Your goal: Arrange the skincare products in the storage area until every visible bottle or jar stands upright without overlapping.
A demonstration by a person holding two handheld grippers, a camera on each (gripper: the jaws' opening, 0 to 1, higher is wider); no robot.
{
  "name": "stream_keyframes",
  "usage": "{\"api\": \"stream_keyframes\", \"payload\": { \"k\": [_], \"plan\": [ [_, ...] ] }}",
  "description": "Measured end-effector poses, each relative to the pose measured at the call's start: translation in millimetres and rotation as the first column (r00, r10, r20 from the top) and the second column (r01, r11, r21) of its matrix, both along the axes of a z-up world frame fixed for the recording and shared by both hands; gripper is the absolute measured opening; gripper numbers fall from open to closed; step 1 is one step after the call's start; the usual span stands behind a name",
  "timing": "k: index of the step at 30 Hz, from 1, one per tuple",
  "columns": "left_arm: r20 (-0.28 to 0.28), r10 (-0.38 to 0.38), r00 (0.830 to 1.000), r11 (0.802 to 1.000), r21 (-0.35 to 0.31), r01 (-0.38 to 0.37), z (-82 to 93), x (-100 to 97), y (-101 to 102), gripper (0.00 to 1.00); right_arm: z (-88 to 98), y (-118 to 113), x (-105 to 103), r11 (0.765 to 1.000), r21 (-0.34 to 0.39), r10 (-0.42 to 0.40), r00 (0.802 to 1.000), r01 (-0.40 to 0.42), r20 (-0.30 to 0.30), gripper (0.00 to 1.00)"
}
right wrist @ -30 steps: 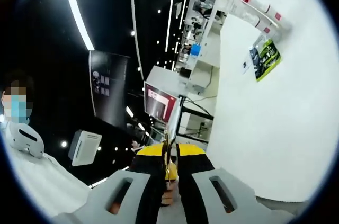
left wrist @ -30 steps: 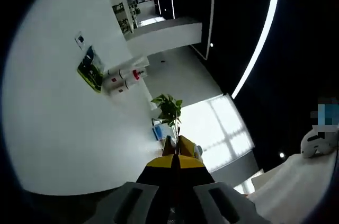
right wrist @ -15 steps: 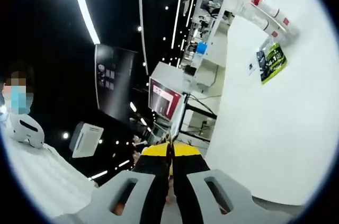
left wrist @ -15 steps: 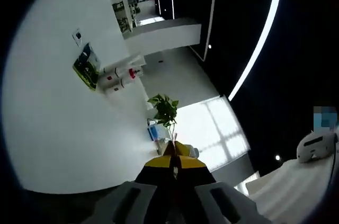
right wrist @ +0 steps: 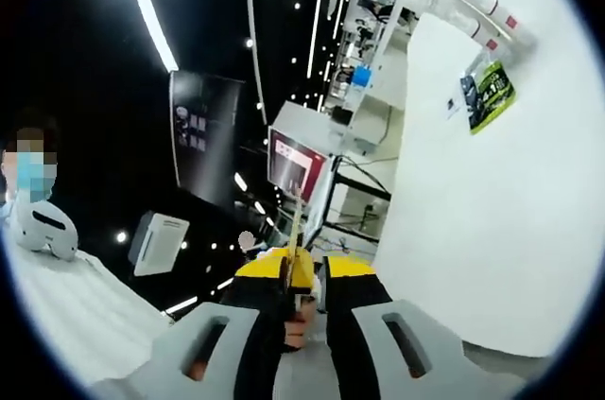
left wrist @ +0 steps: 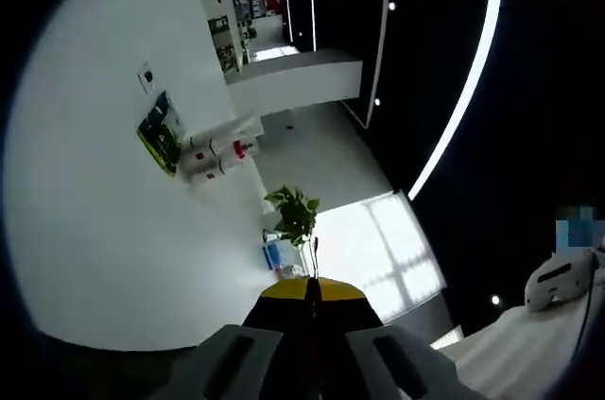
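Observation:
My left gripper (left wrist: 311,288) rises from the bottom of the left gripper view with its yellow-tipped jaws pressed together and nothing between them. It points up at a white wall (left wrist: 104,230) and a dark ceiling. In the right gripper view my right gripper (right wrist: 304,277) also points upward, jaws close together and holding nothing. It is aimed at a dark ceiling beside a white wall (right wrist: 482,220).
A green poster (left wrist: 161,132) (right wrist: 490,90) and white cylinders with red marks (left wrist: 222,147) (right wrist: 477,14) hang on the wall. A potted plant (left wrist: 293,214) stands by a bright window (left wrist: 383,239). A person in white (right wrist: 66,305) (left wrist: 548,324) is nearby. Shelving (right wrist: 364,3) lies beyond.
Both views have shifted a little with the hands. Nothing was taken hold of or let go, and both grippers still point upward.

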State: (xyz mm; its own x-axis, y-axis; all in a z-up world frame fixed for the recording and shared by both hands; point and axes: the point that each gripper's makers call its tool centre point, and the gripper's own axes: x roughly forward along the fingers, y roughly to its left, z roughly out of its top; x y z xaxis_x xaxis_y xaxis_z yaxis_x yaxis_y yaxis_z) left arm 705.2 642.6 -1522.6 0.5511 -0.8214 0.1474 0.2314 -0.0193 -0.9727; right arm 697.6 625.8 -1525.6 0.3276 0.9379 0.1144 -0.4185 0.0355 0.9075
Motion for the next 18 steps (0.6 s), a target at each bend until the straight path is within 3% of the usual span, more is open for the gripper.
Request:
{"api": "stream_keyframes", "payload": {
  "k": [2, 3, 4, 7, 12, 15, 18],
  "plan": [
    [-0.006, -0.002, 1.0, 1.0, -0.003, 0.002, -3.2, -0.2, -2.0, 0.01, 3.1, 1.0, -2.5, 1.0, -0.017, 0.006, 0.998, -0.005, 0.063, 0.0],
    [-0.005, 0.004, 1.0, 1.0, 0.001, -0.004, -4.8, -0.4, -1.7, 0.01, 7.2, 0.7, -1.7, 1.0, 0.004, -0.002, 0.998, 0.001, 0.067, 0.0],
    [-0.007, 0.001, 1.0, 1.0, -0.011, -0.001, -4.2, -0.6, -1.8, 0.01, 1.1, -1.4, 0.1, 1.0, -0.028, -0.011, 0.998, 0.013, 0.056, 0.0],
    [-0.007, -0.009, 1.0, 1.0, -0.018, 0.009, -2.9, -2.9, -3.6, 0.01, 2.1, -3.5, -2.1, 1.0, -0.004, 0.014, 1.0, -0.014, 0.023, 0.0],
    [-0.001, -0.043, 0.999, 0.997, -0.06, 0.043, 4.7, -9.4, -6.7, 0.04, 5.5, -7.4, -5.9, 0.997, -0.033, 0.074, 0.996, -0.073, 0.041, 0.0],
    [0.005, -0.043, 0.999, 0.997, -0.06, 0.044, 7.3, -8.3, -7.3, 0.16, 5.1, -9.7, -7.7, 0.992, -0.053, 0.115, 0.993, -0.113, 0.031, 0.0],
    [0.009, -0.053, 0.999, 0.997, -0.046, 0.054, 8.2, -5.5, -4.8, 0.24, 8.9, -13.0, -17.8, 0.976, -0.035, 0.216, 0.976, -0.216, -0.007, 0.0]
  ]
}}
